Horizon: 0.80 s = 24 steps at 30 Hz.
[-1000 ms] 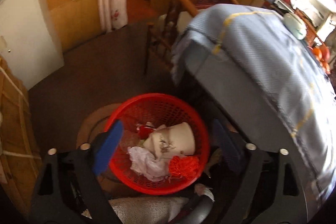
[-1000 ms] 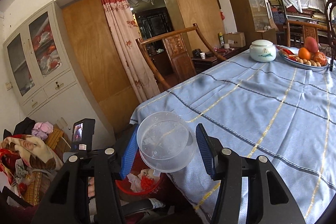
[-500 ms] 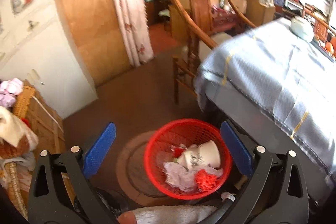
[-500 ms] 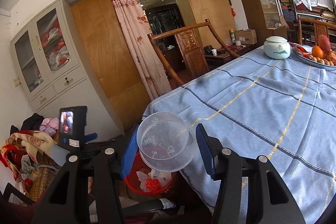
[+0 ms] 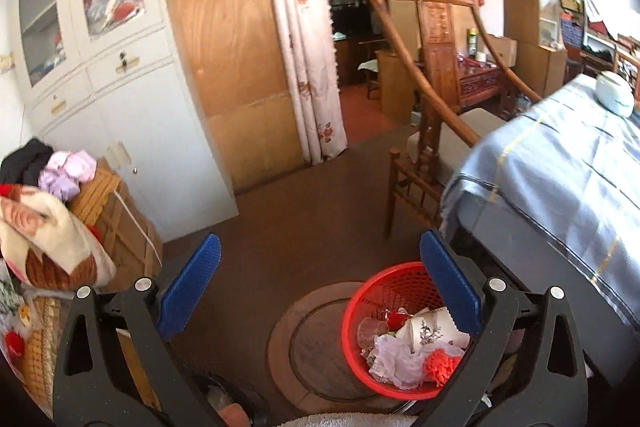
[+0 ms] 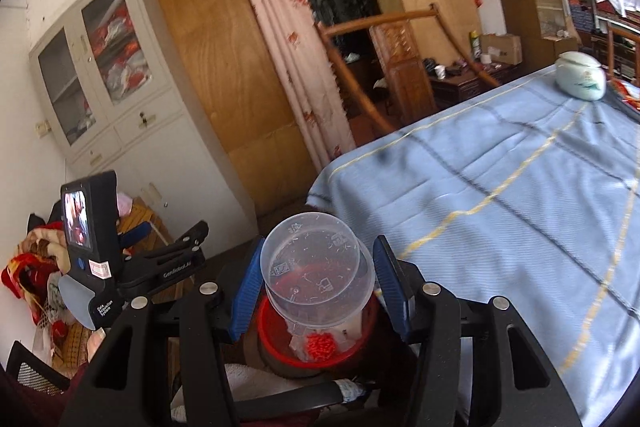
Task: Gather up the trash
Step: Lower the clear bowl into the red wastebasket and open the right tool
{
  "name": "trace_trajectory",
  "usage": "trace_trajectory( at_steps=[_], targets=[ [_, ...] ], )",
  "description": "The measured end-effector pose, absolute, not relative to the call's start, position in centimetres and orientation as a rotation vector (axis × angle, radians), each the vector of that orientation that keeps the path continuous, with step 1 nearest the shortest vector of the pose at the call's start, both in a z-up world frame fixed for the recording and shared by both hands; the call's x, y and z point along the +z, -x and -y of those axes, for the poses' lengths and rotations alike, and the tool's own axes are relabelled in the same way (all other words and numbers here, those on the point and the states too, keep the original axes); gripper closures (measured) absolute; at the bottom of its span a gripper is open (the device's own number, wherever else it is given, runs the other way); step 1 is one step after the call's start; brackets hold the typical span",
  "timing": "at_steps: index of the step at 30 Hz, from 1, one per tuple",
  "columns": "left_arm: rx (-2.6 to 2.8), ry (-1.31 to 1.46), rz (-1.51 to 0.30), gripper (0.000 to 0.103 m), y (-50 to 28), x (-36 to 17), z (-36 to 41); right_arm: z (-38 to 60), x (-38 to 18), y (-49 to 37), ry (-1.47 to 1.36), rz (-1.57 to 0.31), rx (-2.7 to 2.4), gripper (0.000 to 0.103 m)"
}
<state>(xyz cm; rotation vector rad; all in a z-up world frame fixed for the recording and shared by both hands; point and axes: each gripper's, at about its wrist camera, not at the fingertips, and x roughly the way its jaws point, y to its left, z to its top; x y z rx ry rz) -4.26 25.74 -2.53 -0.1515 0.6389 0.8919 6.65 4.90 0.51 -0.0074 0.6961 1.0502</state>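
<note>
The right gripper [image 6: 318, 287] has its blue fingers [image 6: 248, 287] clamped on a clear round plastic tub [image 6: 316, 267], held directly above a red mesh plastic basket [image 6: 280, 339] of trash beneath the fingertips, apparently ready to drop in. The left gripper [image 5: 320, 291], fingers wide apart and empty, has the basket [image 5: 384, 291] by its right finger. Beyond stretches the blue-clothed desk [image 6: 500, 195].

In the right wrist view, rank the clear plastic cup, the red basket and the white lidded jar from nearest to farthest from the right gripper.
1. clear plastic cup: held between the right gripper pads.
2. red basket: on the floor just below the cup.
3. white lidded jar: far end of the table, upper right.
</note>
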Motion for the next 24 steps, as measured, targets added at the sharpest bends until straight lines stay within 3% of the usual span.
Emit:
trace_trajectory(
  at_steps=[24],
  targets=[
    [1.066, 0.448, -0.758, 0.007, 5.5, -9.4, -34.2, -22.0, -8.1, -7.2, 0.244, -0.960, 1.151, 0.049]
  ],
)
